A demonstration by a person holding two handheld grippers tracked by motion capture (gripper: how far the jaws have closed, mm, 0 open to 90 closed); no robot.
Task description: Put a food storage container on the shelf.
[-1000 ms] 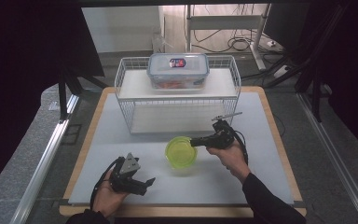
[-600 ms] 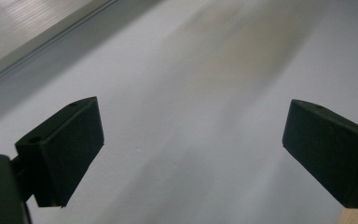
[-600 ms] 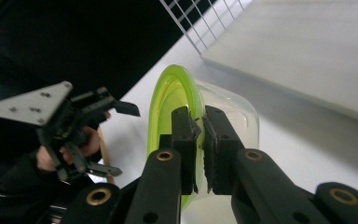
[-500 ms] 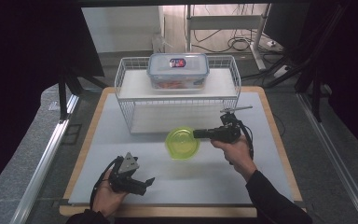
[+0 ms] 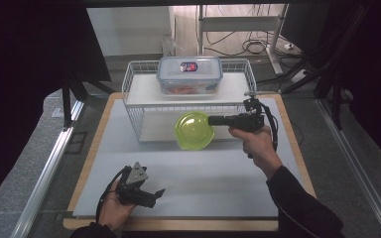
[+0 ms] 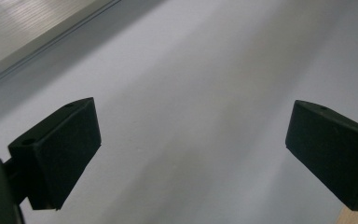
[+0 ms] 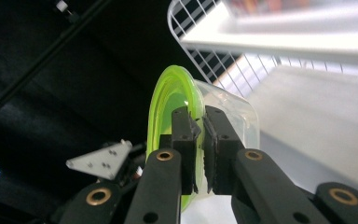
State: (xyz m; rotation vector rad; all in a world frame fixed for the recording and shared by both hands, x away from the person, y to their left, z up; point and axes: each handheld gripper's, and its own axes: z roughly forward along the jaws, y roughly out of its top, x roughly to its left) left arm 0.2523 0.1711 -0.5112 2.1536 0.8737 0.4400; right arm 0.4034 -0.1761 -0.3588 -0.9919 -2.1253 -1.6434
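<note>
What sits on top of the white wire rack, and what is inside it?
A clear lidded box stands on the wire rack's top shelf. Something reddish-orange shows through its wall; what it is cannot be told, and the blue-edged lid with its label covers the rest.

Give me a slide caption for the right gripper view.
Right tool clamps the rim of a green-lidded clear container beside the white wire rack.

No legible text anywhere. Box point(image 5: 189, 74) lid at 12 o'clock on the rack point(image 5: 139, 89) carries a red-and-blue label point(image 5: 189, 66); its lettering is too small to read.
</note>
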